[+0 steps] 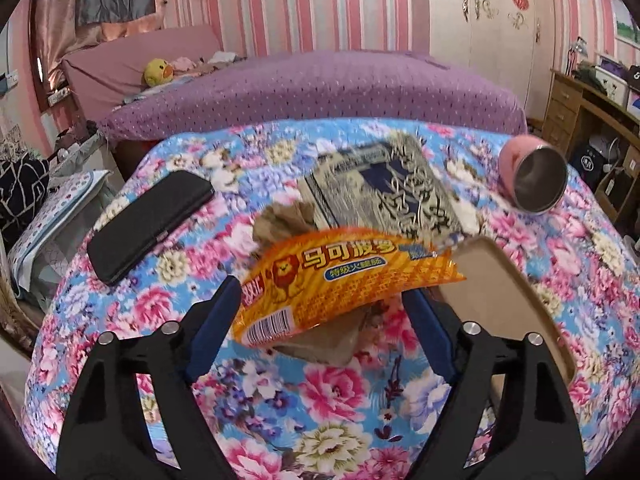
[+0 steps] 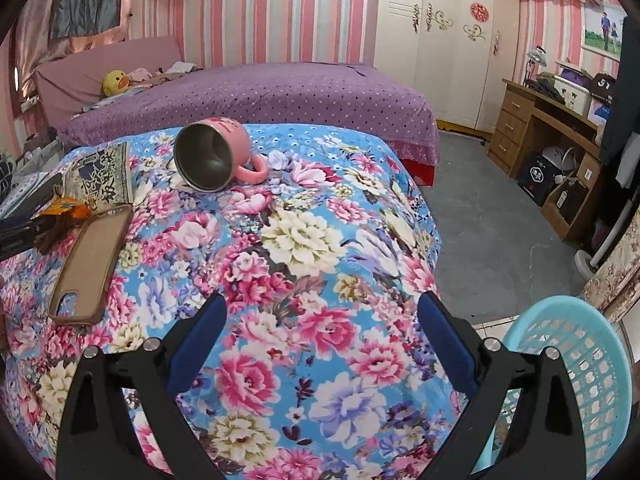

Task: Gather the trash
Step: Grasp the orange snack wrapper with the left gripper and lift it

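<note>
An orange snack wrapper with a lion logo lies on crumpled brown paper on the floral cloth. My left gripper is open, its blue fingers on either side of the wrapper's near end, not closed on it. More brown paper sits under the wrapper. The wrapper also shows small at the left of the right wrist view. My right gripper is open and empty above the cloth. A light blue plastic basket stands on the floor at lower right.
A black phone lies left of the wrapper. A tan phone case lies to its right, also in the right wrist view. A patterned book lies behind. A pink mug lies on its side. A purple bed is behind.
</note>
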A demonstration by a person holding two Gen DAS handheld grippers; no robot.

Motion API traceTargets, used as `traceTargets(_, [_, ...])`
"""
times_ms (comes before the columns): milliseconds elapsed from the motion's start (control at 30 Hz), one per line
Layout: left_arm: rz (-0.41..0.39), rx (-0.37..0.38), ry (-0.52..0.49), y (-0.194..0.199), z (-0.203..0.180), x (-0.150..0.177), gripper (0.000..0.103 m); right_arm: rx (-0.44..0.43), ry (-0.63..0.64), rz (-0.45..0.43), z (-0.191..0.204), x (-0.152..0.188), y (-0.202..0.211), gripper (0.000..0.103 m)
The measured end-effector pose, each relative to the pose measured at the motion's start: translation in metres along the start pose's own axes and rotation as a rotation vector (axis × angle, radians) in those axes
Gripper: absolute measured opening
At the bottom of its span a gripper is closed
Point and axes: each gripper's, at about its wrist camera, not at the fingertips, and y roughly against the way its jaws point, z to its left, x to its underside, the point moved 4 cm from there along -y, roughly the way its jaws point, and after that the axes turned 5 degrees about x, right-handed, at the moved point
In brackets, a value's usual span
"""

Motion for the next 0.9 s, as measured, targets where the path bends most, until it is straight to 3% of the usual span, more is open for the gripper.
traceTargets(100, [-0.002,0.032,0.000,0.001,0.000,0.000,0.064,-0.006,-0.009,-0.002,0.000,0.000,0.000,0.094])
traceTargets(267, [0.012,0.065,0.007,-0.001,0.000,0.000,0.018,0.004,0.028,-0.007,0.008,-0.001,0.001,0.094])
traceTargets(367, [-0.019,0.071,0.008,0.009,0.004,-0.004,0.004,0.010,0.040,-0.013,0.012,-0.002,0.003,0.094])
traceTargets(567, [-0.091,0.031,0.017,0.036,0.029,-0.009,0.000,-0.002,0.044,-0.036,0.029,-0.004,0.010,0.094])
traceTargets(900, [-0.107,-0.066,0.089,0.062,0.113,0.003,0.000,-0.076,0.091,-0.087,0.106,-0.012,0.026,0.094])
